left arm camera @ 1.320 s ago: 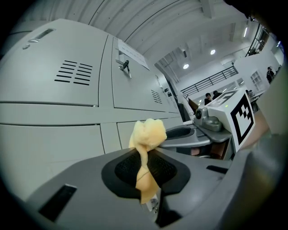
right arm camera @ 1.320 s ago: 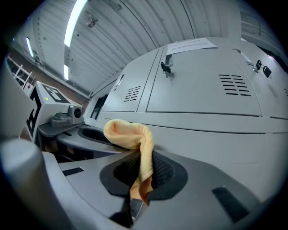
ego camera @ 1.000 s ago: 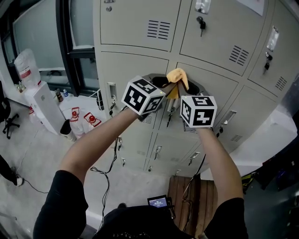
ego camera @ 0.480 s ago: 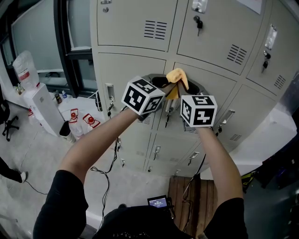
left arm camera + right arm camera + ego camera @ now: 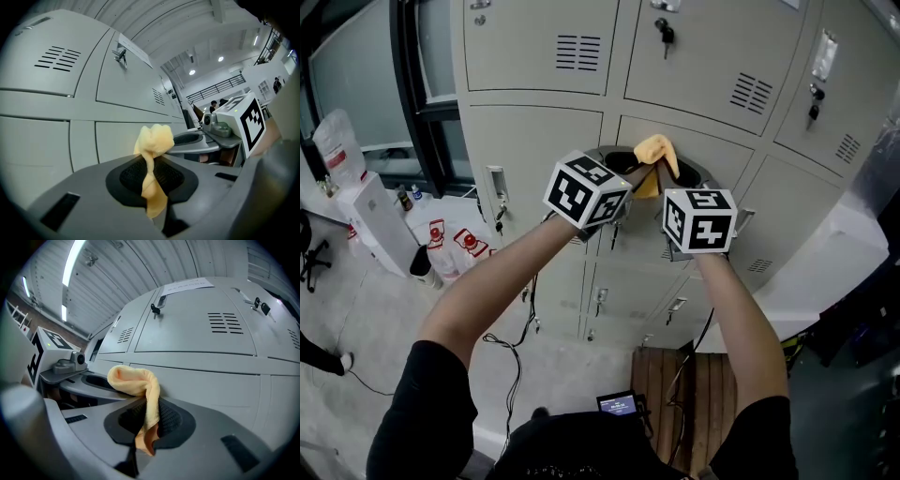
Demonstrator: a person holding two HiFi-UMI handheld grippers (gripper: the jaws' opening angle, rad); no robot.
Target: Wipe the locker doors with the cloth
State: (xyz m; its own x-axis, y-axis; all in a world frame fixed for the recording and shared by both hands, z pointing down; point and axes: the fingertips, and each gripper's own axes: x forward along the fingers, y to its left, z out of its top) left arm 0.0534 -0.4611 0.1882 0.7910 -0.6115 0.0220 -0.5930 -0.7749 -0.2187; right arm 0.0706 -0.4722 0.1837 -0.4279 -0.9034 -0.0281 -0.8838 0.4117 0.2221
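Observation:
A small yellow cloth (image 5: 656,153) is bunched between both grippers, held up in front of the beige locker doors (image 5: 534,141). My left gripper (image 5: 625,167) is shut on one end of the cloth (image 5: 152,140), which twists down between its dark pads (image 5: 129,176). My right gripper (image 5: 673,176) is shut on the other end; there the cloth (image 5: 131,379) folds over and hangs between the pads (image 5: 171,420). The two grippers sit side by side, almost touching, close to a middle-row door (image 5: 712,155). Whether the cloth touches the door I cannot tell.
Keys hang in upper locks (image 5: 666,33) and latches stick out of the doors (image 5: 495,187). On the floor at left stand a white box (image 5: 375,220) and red-capped bottles (image 5: 450,246). A cable (image 5: 520,342) trails down, and wooden boards (image 5: 703,384) lie below.
In the head view the lockers have slid left and slightly up, while both grippers keep their place in the picture, still shut on the cloth.

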